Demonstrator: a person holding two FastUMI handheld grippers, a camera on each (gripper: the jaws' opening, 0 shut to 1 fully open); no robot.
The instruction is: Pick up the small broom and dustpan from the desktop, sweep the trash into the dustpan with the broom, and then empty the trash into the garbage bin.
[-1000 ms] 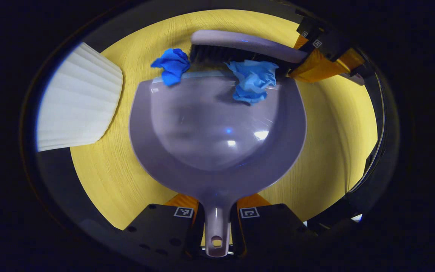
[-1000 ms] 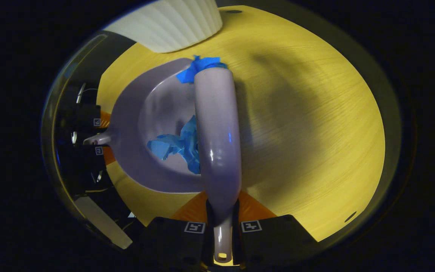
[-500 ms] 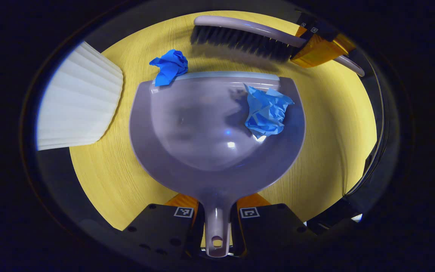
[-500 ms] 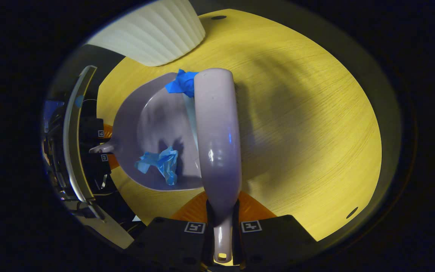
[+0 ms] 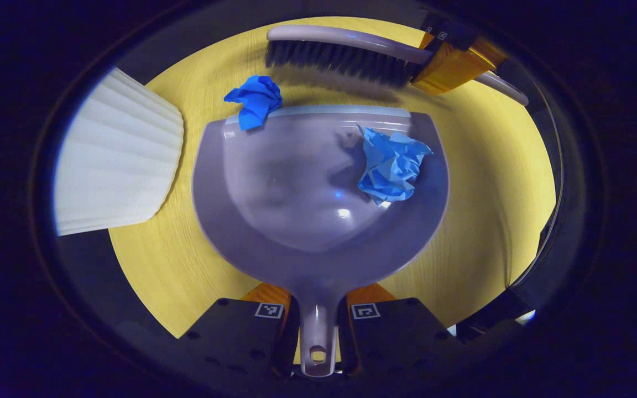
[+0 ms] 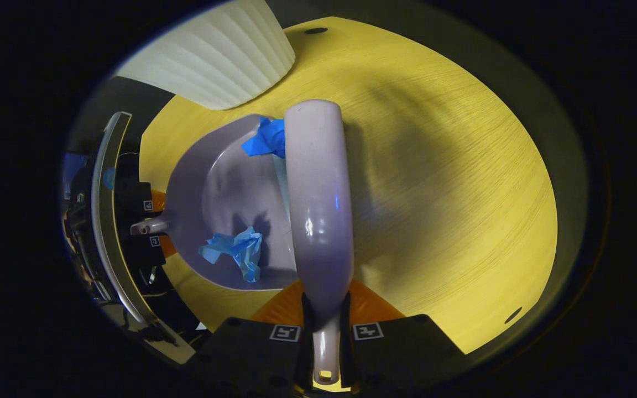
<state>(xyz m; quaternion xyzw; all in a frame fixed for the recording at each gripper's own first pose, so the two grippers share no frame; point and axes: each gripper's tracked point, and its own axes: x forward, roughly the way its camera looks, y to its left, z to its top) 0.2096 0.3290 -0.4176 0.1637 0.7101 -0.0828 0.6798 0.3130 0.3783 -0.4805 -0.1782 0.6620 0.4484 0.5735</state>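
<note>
My left gripper (image 5: 318, 320) is shut on the handle of the grey dustpan (image 5: 296, 193), which lies flat on the yellow desktop (image 5: 490, 182). A light blue crumpled wad (image 5: 390, 166) rests inside the pan at its right. A darker blue wad (image 5: 255, 99) sits on the pan's front lip at the left. My right gripper (image 6: 327, 326) is shut on the handle of the grey broom (image 6: 316, 204), whose back spans the pan's lip. In the left gripper view the broom (image 5: 346, 50) hovers just beyond the lip, bristles down, with the right gripper (image 5: 451, 61) at its handle. The dustpan (image 6: 219, 193) shows left of the broom.
A white ribbed garbage bin (image 5: 114, 160) stands left of the dustpan, close to its rim; in the right gripper view the bin (image 6: 213, 55) is at the top left. Bare yellow desktop (image 6: 451, 182) stretches to the right of the broom.
The broom pushed the light blue wad over the lip into the pan, then drew back beyond the lip. The darker wad stayed on the lip. The dustpan barely moved.
</note>
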